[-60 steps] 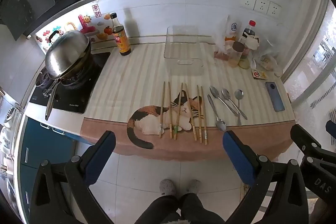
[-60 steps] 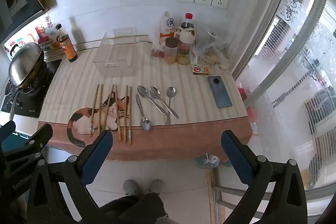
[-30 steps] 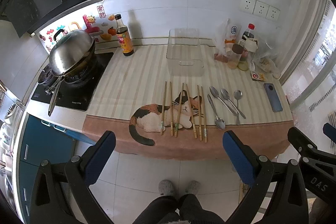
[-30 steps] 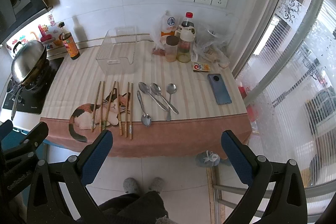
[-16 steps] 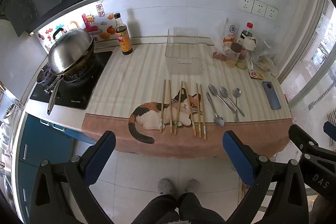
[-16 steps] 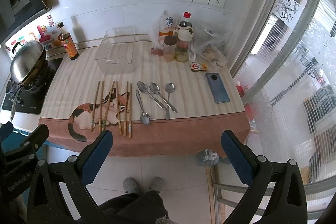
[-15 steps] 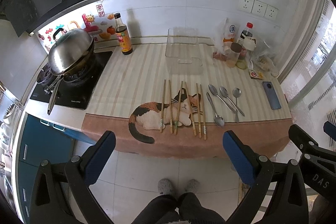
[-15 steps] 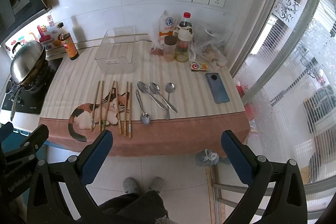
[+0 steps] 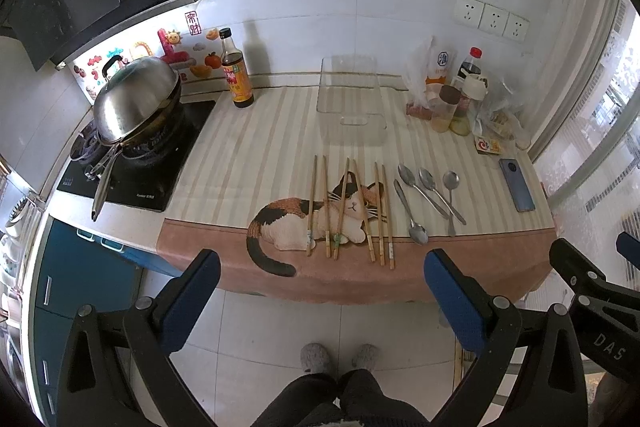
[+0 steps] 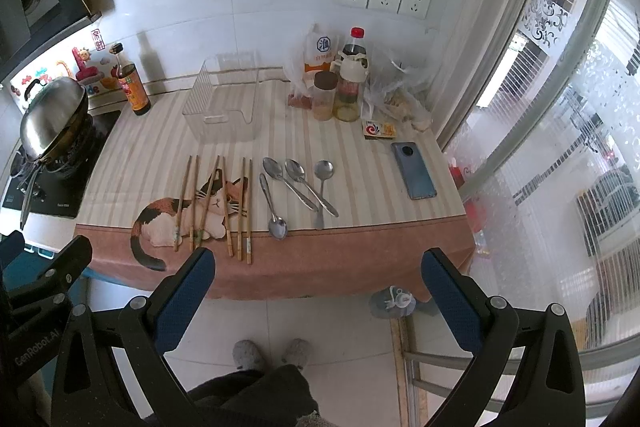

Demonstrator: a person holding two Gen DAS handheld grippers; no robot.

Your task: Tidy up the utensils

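Both claws, left claw (image 9: 320, 285) and right claw (image 10: 318, 283), have drifted slightly, spread empty before chopsticks (image 9: 349, 207), spoons (image 9: 428, 195), phone (image 9: 517, 184).

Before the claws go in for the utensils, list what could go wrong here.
1. The chopsticks lie close together, two of them crossed, so closing on one may drag its neighbours.
2. Their near ends and one spoon lie by the table's front edge; a nudge could knock them to the floor.
3. The clear bin is hard to see, and jars stand just beside it; a misjudged drop could hit them.
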